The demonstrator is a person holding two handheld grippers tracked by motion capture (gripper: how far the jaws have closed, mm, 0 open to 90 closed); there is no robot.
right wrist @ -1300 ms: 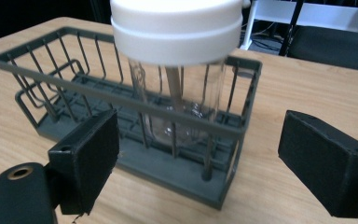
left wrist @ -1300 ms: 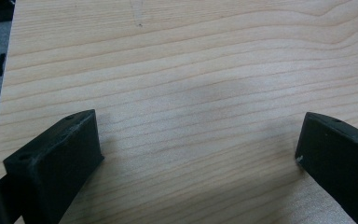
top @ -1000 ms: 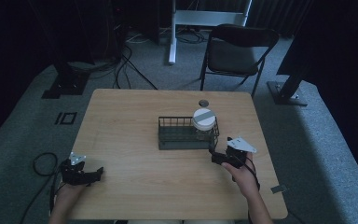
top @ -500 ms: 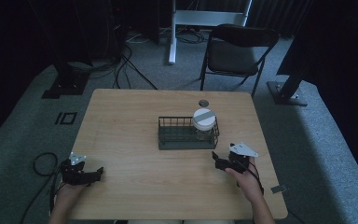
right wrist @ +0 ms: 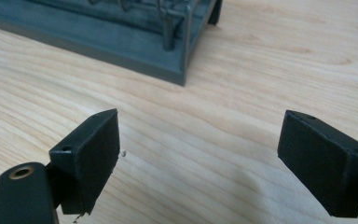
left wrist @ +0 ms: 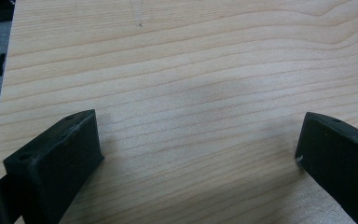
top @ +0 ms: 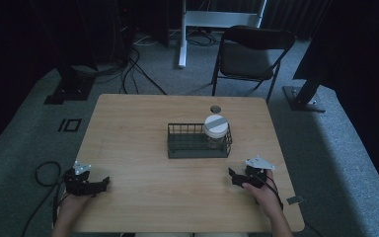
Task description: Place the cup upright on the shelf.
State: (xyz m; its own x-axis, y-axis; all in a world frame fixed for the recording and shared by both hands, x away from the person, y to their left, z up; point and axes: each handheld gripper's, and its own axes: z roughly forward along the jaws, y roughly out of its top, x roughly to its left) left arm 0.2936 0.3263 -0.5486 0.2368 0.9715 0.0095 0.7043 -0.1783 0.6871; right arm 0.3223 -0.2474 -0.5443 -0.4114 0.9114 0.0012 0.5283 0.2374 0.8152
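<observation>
A dark wire basket stands in the middle of the wooden table. A clear jar with a white lid stands upright in the basket's right end. My left gripper rests at the table's near left corner, jaws wide open over bare wood. My right gripper sits near the front right, below the basket's right end, open with nothing between its jaws. The basket's base corner lies just ahead of it in the right gripper view.
A small round dark hole or cap marks the table behind the basket. A black folding chair stands beyond the far edge. Cables and stand bases lie on the grey carpet around the table.
My right gripper has drawn back from the basket toward the table's near right edge. The left gripper has stayed put.
</observation>
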